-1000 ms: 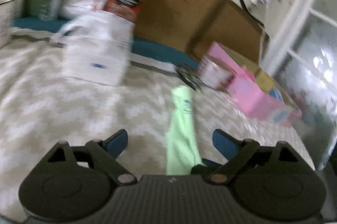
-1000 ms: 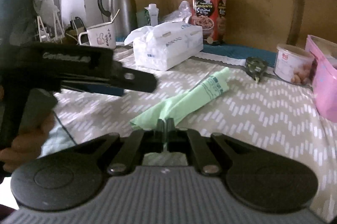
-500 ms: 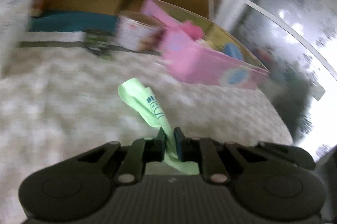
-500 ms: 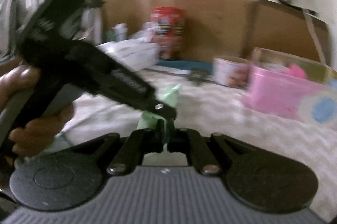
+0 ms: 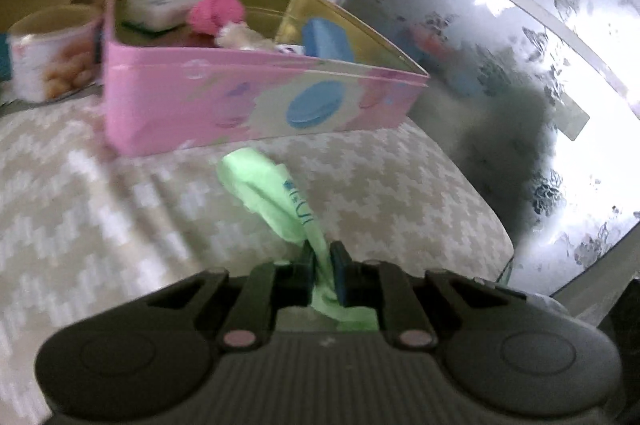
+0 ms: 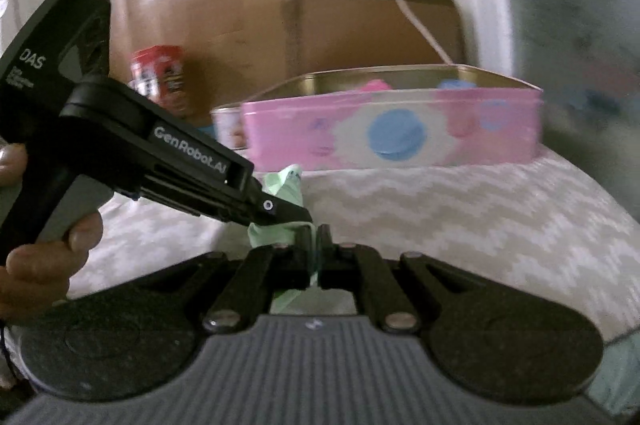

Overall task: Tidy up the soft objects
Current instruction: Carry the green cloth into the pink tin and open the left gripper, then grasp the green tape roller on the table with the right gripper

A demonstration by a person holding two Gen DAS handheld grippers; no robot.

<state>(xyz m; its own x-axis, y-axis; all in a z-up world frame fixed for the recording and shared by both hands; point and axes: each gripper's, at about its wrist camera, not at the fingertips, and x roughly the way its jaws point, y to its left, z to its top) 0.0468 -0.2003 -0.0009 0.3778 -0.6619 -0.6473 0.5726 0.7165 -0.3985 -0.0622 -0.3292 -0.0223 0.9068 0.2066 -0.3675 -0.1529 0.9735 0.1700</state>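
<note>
A light green plastic bag (image 5: 276, 201) with blue print is pinched at one end between the blue pads of my left gripper (image 5: 323, 267), which is shut on it. My right gripper (image 6: 317, 239) is shut on the same green bag (image 6: 286, 185) close beside the left gripper's tip (image 6: 296, 215). The bag hangs just above the patterned cloth, in front of an open pink tin (image 5: 256, 97) that holds a pink soft toy (image 5: 216, 11), a blue piece and a white packet. In the right wrist view the pink tin (image 6: 400, 129) stands straight ahead.
A white can (image 5: 52, 61) stands left of the tin, and a red canister (image 6: 160, 81) further back. Brown cardboard and a frosted window (image 5: 520, 45) back the table. The table edge (image 5: 480, 205) curves away at the right. A hand (image 6: 44, 249) grips the left tool.
The left gripper closed on the green bag. Both grippers carried it to the right, from near the tissue box to just in front of the pink tin.
</note>
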